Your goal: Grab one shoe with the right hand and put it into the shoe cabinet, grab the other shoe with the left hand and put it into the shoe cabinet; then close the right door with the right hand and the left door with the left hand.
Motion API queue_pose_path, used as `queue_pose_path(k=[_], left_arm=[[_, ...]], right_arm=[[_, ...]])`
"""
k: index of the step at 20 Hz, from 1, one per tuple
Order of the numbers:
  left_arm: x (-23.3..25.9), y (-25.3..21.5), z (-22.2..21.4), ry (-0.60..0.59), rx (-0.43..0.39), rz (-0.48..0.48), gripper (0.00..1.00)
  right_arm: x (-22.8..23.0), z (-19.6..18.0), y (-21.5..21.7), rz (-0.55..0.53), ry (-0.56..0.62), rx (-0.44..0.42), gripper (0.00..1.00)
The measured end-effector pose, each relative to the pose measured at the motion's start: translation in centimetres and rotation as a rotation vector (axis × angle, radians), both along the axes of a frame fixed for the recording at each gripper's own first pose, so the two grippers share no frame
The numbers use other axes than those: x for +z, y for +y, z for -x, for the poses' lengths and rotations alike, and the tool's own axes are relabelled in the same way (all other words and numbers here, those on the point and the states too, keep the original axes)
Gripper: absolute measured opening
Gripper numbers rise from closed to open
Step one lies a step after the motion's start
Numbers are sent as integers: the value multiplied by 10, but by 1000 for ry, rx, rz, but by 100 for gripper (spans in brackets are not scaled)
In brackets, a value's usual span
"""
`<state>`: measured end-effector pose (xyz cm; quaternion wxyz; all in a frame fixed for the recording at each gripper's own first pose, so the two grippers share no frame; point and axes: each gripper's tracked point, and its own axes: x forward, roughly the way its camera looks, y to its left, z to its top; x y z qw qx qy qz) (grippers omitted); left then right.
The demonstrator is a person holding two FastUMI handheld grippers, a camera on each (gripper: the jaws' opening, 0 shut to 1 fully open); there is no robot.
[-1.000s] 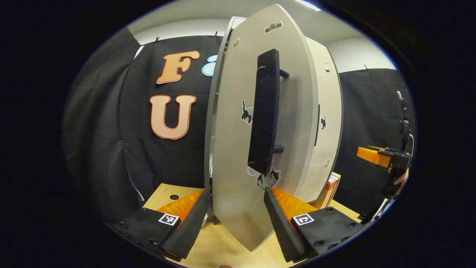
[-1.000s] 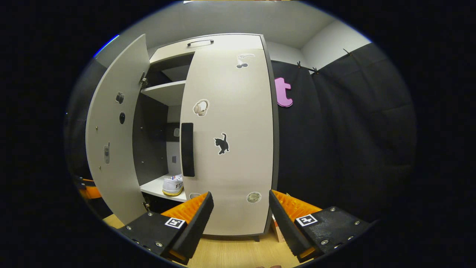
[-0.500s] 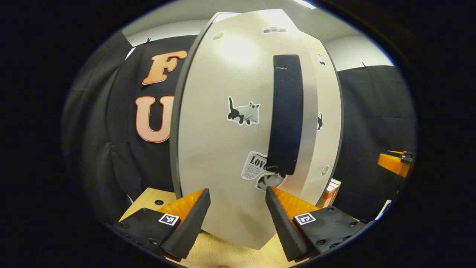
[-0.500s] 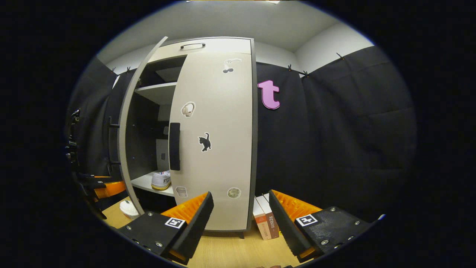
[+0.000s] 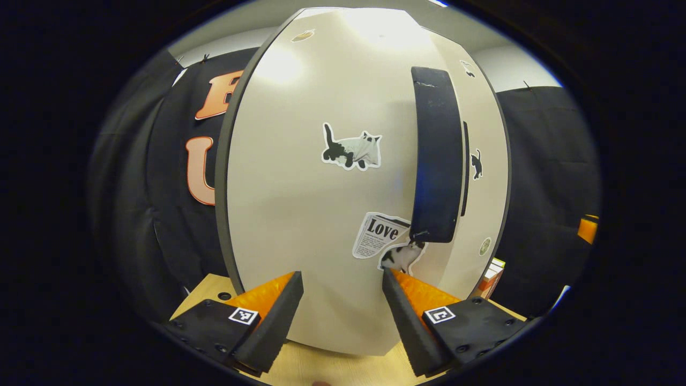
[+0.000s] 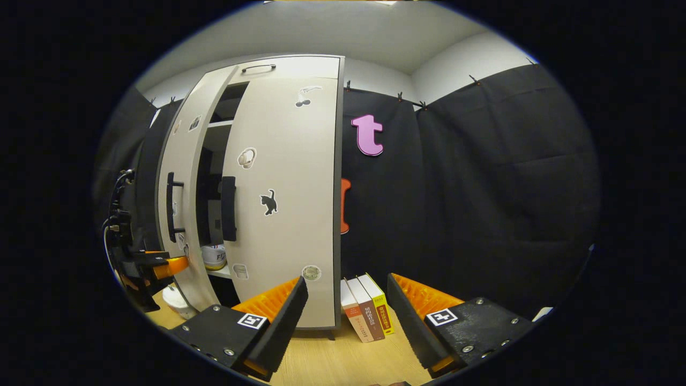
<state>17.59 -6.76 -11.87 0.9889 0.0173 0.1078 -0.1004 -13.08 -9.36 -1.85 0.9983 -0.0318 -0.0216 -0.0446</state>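
In the left gripper view, the left claw is seen spread open with nothing gripped, its fingers right up against the left door; contact can't be confirmed. That door's black handle sits at about 1 o'clock from the claw.

From the right gripper view, the right claw is also held open and empty, low over the wooden surface. The right door is shut at 11 o'clock, while the left door is left ajar at 10 o'clock. One shoe can be made out through the gap, on the cabinet's bottom shelf. The other shoe can't be made out. Some books are leaned beside the cabinet, at 12 o'clock.
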Motion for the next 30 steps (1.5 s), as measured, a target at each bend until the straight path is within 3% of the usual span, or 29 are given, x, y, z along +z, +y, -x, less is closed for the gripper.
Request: queue_pose_path(k=[13, 17, 28, 29, 30], left_arm=[[3, -1, -2, 13, 48, -3, 97], [22, 13, 26, 31, 64, -5, 97], [189, 102, 129, -83, 149, 25, 96], [199, 109, 140, -93, 156, 37, 94], [209, 118, 151, -101, 163, 51, 94]], right_arm=[[15, -23, 7, 6, 18, 10, 92], [41, -32, 21, 22, 6, 45, 92], [113, -21, 60, 49, -33, 171, 93], [116, -18, 59, 47, -40, 171, 97], [120, -15, 57, 48, -47, 168, 93]])
